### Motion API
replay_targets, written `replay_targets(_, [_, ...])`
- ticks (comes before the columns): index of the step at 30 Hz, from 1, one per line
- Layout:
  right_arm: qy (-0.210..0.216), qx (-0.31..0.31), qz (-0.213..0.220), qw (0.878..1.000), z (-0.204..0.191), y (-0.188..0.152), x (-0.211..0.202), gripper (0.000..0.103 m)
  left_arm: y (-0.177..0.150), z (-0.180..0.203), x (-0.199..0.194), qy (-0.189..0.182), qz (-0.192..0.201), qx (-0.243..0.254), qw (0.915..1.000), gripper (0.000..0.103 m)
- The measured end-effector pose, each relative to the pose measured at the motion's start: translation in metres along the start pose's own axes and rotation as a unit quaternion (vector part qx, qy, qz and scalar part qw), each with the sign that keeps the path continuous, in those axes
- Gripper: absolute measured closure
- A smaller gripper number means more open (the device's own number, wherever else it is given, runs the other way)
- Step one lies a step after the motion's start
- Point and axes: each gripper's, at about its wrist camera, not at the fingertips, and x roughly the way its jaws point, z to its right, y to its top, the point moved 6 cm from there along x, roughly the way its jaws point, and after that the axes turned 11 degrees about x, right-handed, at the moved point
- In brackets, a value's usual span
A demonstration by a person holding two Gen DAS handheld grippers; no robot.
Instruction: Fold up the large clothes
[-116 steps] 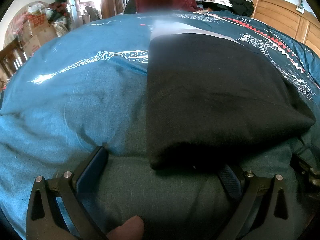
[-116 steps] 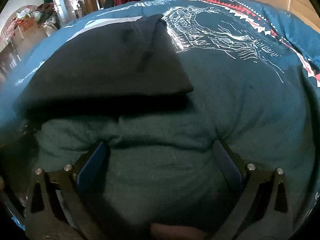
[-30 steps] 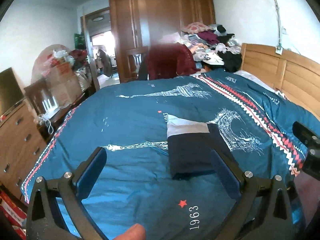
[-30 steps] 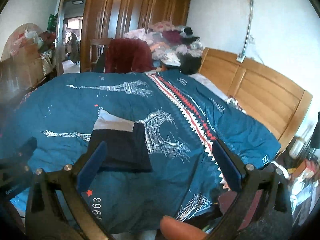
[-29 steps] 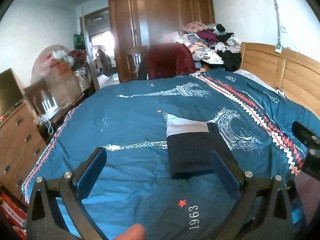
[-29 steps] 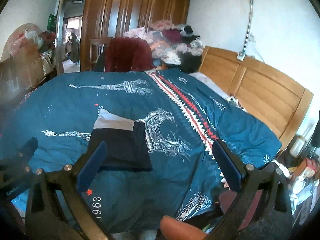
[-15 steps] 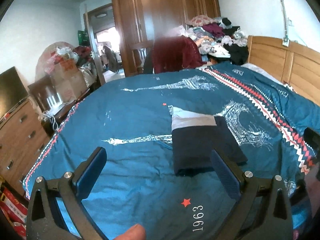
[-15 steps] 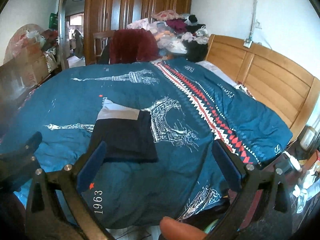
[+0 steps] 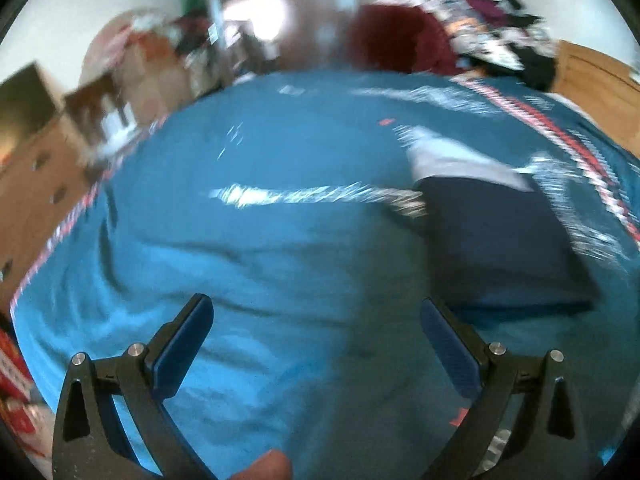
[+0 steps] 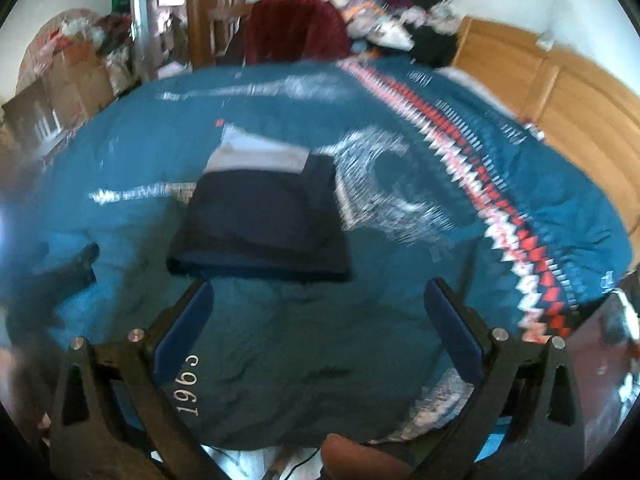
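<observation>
Left wrist view: the picture is motion-blurred. The left gripper (image 9: 316, 332) has its two blue-padded jaws spread wide apart and released, with nothing between them. Below and between the jaws lies the teal quilted bedspread with white tower prints and a red-and-white zigzag band (image 9: 260, 248). The folded dark navy garment with a pale grey band at its far end (image 9: 496, 240) lies flat on the bedspread, ahead of the right jaw and beyond its tip, apart from both pads. A fingertip (image 9: 270, 466) shows at the bottom edge between the gripper arms. Far ahead of the left jaw stands a brown wooden dresser (image 9: 36, 176). Far ahead of the right jaw a heap of mixed clothes (image 9: 484, 36) is visible. Right wrist view: the right gripper (image 10: 318, 332) also has its jaws spread wide and released, grasping nothing. The folded garment (image 10: 264, 216) lies ahead of the gap between the jaws, nearer the left jaw, its near edge just beyond the left jaw tip. The printed figure "1963" (image 10: 190, 386) on the bedspread (image 10: 400, 240) sits beside the left jaw. A light wooden headboard (image 10: 560, 100) stands far ahead of the right jaw.
</observation>
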Motion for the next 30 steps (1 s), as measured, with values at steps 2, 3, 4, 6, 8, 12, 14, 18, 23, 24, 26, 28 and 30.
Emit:
replay_targets(2, [0.01,0.0,-0.017,1.0,-0.002,-0.009,0.03,0.0,-0.011,-0.013,0.035,0.02,-0.025,-0.006,0.9995,0.0])
replay_targets(3, [0.016,0.0,-0.025,1.0,-0.004,-0.015,0.045,0.0,-0.016,-0.015,0.049,0.026,-0.037,-0.005,0.999,0.0])
replay_targets(4, [0.022,-0.002,-0.04,0.999,-0.006,-0.025,0.065,0.0,-0.023,-0.017,0.063,0.031,-0.05,-0.003,0.9983,0.0])
replay_targets(6, [0.035,-0.008,-0.054,0.998,-0.009,-0.037,0.091,0.0,-0.036,-0.014,0.086,0.031,-0.07,0.009,0.997,0.0])
replay_targets(8, [0.035,-0.019,-0.061,0.997,-0.011,-0.049,0.11,0.0,-0.051,-0.008,0.102,0.03,-0.08,0.017,0.9962,0.0])
replay_targets(12, [0.016,-0.031,-0.096,0.995,-0.003,-0.074,0.145,0.0,-0.054,-0.007,0.104,0.036,-0.056,0.017,0.9977,0.0])
replay_targets(14, [0.027,-0.016,-0.123,0.992,0.006,-0.087,0.161,0.0,-0.057,-0.006,0.104,0.036,-0.046,0.016,0.9982,0.0])
replay_targets(18, [0.05,-0.007,-0.092,0.994,0.012,-0.094,0.156,0.0,-0.055,-0.006,0.103,0.04,-0.043,0.019,0.9981,0.0])
replay_targets(23, [0.056,-0.007,-0.07,0.996,0.014,-0.101,0.15,0.0,-0.053,-0.006,0.101,0.043,-0.041,0.02,0.9981,0.0])
replay_targets(24, [0.058,-0.007,-0.066,0.996,0.013,-0.103,0.15,0.0,-0.054,-0.007,0.1,0.043,-0.041,0.02,0.998,0.0])
replay_targets(26, [0.059,-0.006,-0.067,0.996,0.012,-0.106,0.149,0.0,-0.053,-0.007,0.1,0.044,-0.041,0.021,0.998,0.0])
replay_targets(28, [0.063,-0.005,-0.068,0.996,0.012,-0.108,0.149,0.0,-0.052,-0.007,0.1,0.045,-0.041,0.021,0.9979,0.0])
replay_targets(30, [0.066,-0.003,-0.071,0.995,0.011,-0.106,0.153,0.0,-0.052,-0.006,0.1,0.045,-0.04,0.021,0.9979,0.0])
